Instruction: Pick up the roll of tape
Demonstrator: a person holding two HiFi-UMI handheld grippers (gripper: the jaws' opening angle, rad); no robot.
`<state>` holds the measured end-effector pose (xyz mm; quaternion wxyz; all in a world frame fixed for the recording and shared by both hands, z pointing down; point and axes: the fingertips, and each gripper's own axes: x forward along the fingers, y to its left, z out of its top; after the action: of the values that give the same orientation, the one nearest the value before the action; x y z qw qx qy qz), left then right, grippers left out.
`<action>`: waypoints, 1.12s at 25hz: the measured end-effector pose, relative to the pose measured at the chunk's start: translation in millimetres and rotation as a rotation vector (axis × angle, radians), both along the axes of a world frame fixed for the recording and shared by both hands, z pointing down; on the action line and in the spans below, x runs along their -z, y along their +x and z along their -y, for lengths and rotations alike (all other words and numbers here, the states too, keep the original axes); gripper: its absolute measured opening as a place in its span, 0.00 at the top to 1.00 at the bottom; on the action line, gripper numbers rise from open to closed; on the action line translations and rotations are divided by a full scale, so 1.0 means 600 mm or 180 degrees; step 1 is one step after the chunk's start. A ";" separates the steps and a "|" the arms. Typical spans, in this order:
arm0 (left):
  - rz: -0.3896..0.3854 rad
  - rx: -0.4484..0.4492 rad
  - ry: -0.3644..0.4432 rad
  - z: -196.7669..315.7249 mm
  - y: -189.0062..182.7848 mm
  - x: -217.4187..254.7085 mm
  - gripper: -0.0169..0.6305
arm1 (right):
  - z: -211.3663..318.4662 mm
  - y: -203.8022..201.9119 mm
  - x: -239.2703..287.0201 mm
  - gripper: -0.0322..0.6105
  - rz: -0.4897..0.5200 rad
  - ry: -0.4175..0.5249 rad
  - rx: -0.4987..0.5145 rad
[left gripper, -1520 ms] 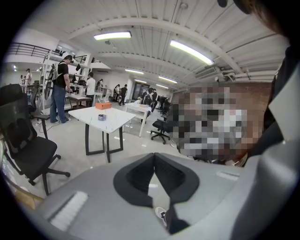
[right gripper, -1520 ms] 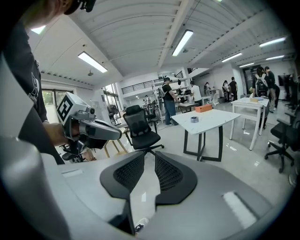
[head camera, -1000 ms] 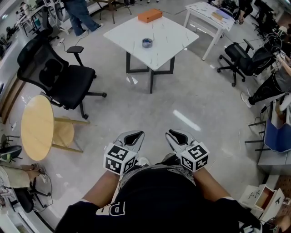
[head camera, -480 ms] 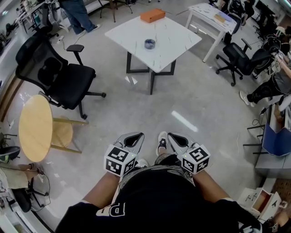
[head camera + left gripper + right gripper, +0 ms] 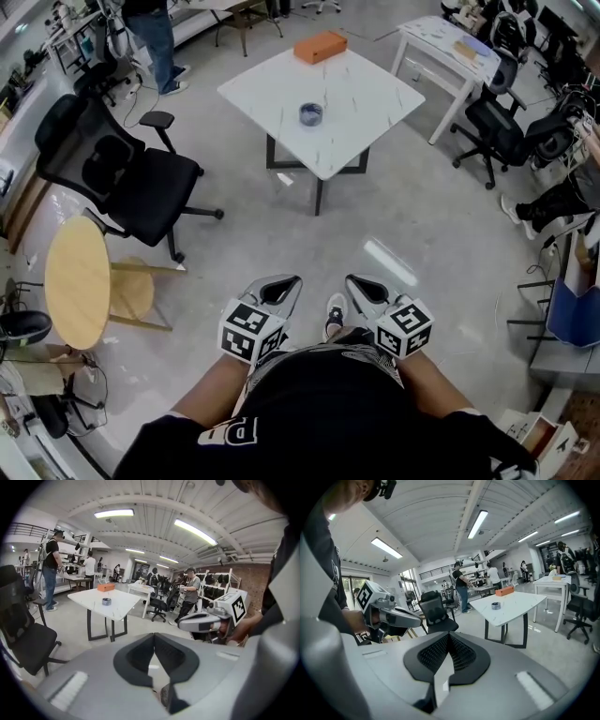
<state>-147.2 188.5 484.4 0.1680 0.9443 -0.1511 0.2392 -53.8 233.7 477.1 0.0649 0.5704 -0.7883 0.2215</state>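
grey polished floor (image 5: 422, 216) spreads beneath us. our left hand-held gripper (image 5: 280, 285) and right hand-held gripper (image 5: 362, 283) are closed, empty. well ahead, the small grey roll of tape (image 5: 310, 114) lies flat on the white square desk (image 5: 366, 94); likely light and stiff, so we'd pinch one wall through its core.

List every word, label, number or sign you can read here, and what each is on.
"P": white print on the person's black shirt, head view; the rest is cut off.
On the left gripper and right gripper: square marker patterns only, no words.
Orange box, roll of tape: too small to read.
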 end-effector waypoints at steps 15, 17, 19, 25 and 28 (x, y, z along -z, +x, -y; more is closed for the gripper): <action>0.0045 0.0164 0.0069 0.122 0.185 0.010 0.88 | 0.131 0.175 0.005 0.95 0.0093 0.0061 0.0301; 0.0064 0.0206 0.0076 0.136 0.201 0.010 0.88 | 0.144 0.191 0.004 0.95 0.0103 0.0067 0.0354; 0.0092 0.0261 0.0074 0.149 0.213 0.008 0.88 | 0.157 0.205 0.004 0.95 0.0114 0.0075 0.0401; 0.0131 0.0360 0.0060 0.166 0.250 0.007 0.88 | 0.181 0.245 -0.003 0.95 0.0173 0.0050 0.0491; 0.0157 0.0385 0.0037 0.171 0.259 0.002 0.88 | 0.190 0.261 -0.007 0.95 0.0186 0.0041 0.0491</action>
<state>8.3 85.8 483.2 0.1729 0.9282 -0.2134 0.2509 102.7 119.4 481.4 0.0550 0.5017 -0.8329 0.2273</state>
